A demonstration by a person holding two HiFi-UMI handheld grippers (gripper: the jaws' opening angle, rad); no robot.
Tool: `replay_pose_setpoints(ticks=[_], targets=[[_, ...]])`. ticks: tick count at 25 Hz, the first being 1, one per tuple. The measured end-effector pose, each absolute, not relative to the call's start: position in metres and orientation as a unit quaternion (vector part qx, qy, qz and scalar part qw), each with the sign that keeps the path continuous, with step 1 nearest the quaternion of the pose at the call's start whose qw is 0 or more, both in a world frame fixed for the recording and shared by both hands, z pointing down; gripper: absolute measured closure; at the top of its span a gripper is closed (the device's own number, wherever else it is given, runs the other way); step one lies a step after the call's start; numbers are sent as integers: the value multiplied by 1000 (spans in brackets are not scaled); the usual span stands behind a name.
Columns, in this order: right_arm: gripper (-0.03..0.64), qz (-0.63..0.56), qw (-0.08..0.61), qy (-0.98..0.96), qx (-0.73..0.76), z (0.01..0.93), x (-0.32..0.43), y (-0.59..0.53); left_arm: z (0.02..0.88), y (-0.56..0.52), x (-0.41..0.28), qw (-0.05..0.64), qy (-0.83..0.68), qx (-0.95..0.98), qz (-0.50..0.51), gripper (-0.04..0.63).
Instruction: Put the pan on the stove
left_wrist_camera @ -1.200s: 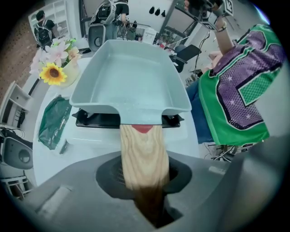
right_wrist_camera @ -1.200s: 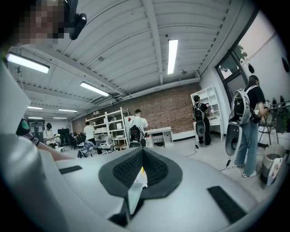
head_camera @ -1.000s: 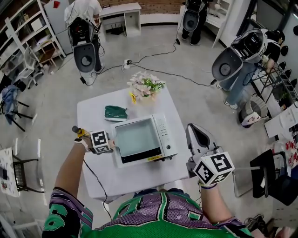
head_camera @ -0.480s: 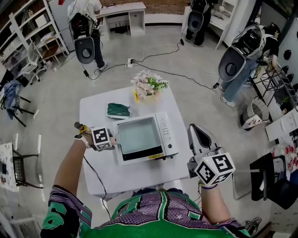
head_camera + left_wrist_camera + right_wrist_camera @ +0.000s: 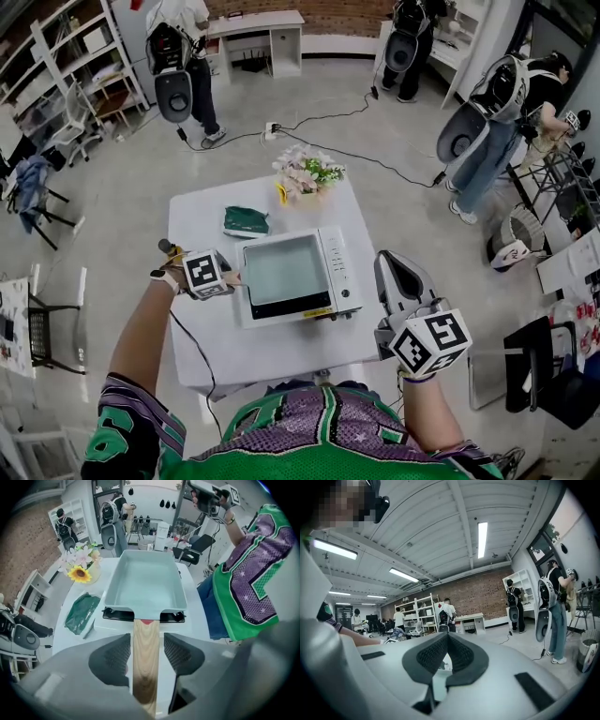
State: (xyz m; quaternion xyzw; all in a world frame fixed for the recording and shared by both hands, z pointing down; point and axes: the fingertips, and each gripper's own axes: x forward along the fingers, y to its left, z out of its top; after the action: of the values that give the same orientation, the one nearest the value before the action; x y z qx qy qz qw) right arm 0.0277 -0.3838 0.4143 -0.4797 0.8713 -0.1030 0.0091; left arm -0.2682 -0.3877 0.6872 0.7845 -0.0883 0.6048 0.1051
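A square pale-green pan (image 5: 286, 269) sits on the white stove (image 5: 339, 267) in the middle of the white table (image 5: 202, 347). Its wooden handle (image 5: 146, 658) points left, toward me in the left gripper view. My left gripper (image 5: 228, 278) is at that handle, and its jaws (image 5: 146, 641) stand open on either side of the wood with a gap at each pad. The pan (image 5: 145, 581) rests level over the stove's black supports. My right gripper (image 5: 398, 272) hangs off the table's right edge, held up and shut (image 5: 447, 651) with nothing in it.
A vase of flowers (image 5: 305, 173) stands at the table's far edge, with a green pouch (image 5: 246, 222) just left of it. A black cable (image 5: 192, 352) runs down the table's near left. People with backpack rigs stand around the room. A wire chair (image 5: 42, 342) is at the left.
The head view has drifted a little. The left gripper stays at the pan's handle and the right gripper holds its place beside the table. The pan has not moved on the stove.
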Motion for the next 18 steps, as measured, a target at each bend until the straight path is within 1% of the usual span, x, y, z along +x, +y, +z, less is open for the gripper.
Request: replay_pose_setpoints(ticks=[18], targets=[[614,-96,12,883,-459,403,8,-340,618,-385,-265,90,-194,834,509,369]])
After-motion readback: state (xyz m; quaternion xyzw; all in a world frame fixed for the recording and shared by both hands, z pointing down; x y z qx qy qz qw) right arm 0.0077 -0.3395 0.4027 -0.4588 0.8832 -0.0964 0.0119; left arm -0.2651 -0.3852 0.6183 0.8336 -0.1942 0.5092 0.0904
